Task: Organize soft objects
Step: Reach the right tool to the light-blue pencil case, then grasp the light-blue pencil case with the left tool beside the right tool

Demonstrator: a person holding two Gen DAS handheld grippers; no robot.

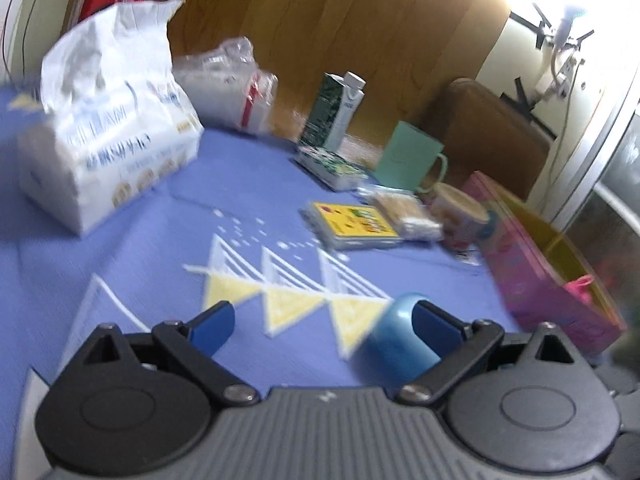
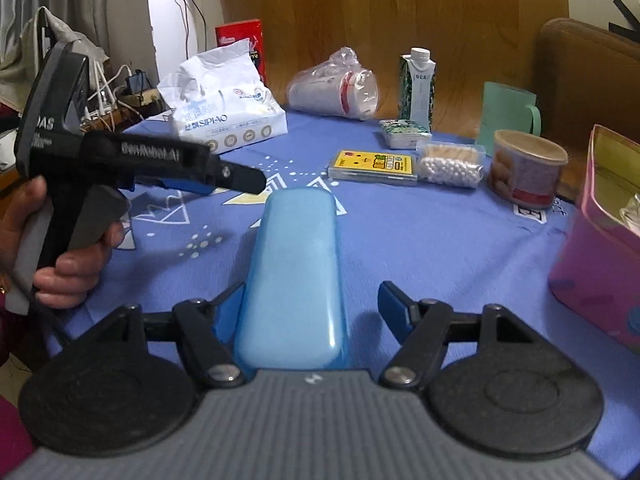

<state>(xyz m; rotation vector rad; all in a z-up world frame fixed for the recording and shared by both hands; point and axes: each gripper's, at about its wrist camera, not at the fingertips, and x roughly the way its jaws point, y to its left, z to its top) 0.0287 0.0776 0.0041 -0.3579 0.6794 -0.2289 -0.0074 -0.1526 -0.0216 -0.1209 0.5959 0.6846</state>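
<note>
From the left wrist view, blurred throughout, the left gripper (image 1: 324,322) hangs low over the blue patterned tablecloth (image 1: 248,184) with its blue fingers wide apart and nothing between them. A smooth light-blue oblong case (image 1: 394,340) lies just beside the right-hand finger, on its inner side; whether they touch cannot be told through the blur. Farther off sit a white plastic pack of soft tissues (image 1: 108,136), a clear bag of paper cups (image 1: 232,88) and a pink open box with a yellow lining (image 1: 548,256) at the right edge of the cloth.

From the right wrist view, the right gripper (image 2: 312,300) also stands wide open. The light-blue case (image 2: 296,276) lies lengthwise on the cloth between its fingers, close against the left-hand finger and apart from the right-hand one, so it is not gripped. The left gripper (image 2: 192,182), held in the person's hand (image 2: 68,260), points in from the left near the case's far end.

The likely step is taking the case. To do it well, centre it between the fingers before closing, grip across its narrow width, and keep the left tool clear of the lift.
</note>
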